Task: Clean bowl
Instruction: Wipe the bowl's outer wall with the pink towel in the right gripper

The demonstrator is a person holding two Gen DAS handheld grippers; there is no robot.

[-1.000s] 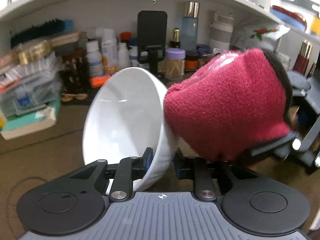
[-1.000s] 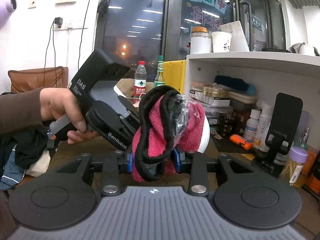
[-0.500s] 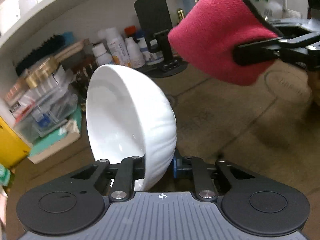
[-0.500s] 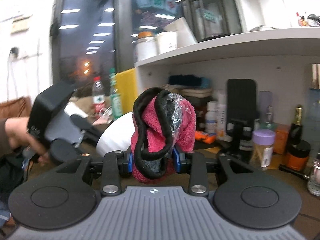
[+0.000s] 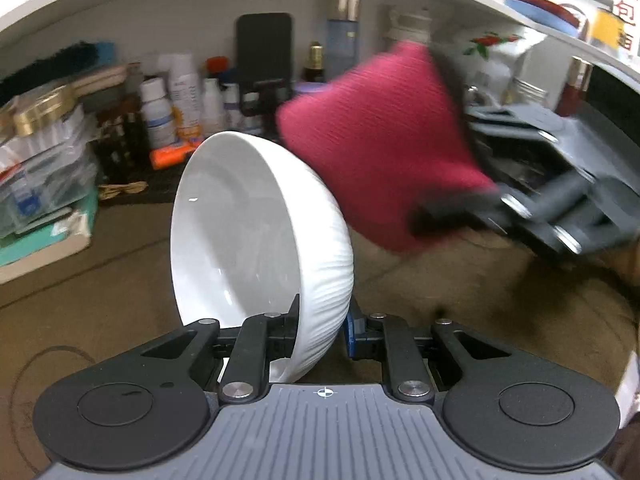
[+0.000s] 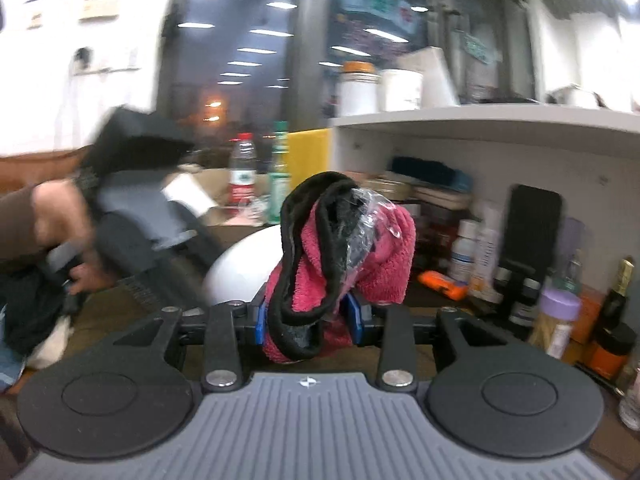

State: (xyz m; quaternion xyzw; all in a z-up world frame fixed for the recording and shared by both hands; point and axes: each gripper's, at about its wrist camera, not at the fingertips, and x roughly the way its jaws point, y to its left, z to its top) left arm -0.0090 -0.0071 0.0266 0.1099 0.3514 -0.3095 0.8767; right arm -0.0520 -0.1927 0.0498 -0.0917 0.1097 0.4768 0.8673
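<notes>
A white ribbed bowl stands on edge in the left wrist view, its hollow facing left. My left gripper is shut on the bowl's lower rim, one pad inside and one outside. A red cloth with black trim hangs just right of the bowl's outer wall, carried by the other gripper, whose body shows blurred at the right. In the right wrist view my right gripper is shut on that red cloth, with clear plastic film bunched on top. The bowl's white back shows behind the cloth.
A white shelf at the back is packed with bottles, a black phone stand, boxes at the left and jars at the right. A brown tabletop lies below. A hand and sleeve hold the left gripper's body.
The red cloth dropped from the upper right back down beside the bowl's outer wall. The bowl stayed clamped in my left gripper while the view swung back toward the shelf.
</notes>
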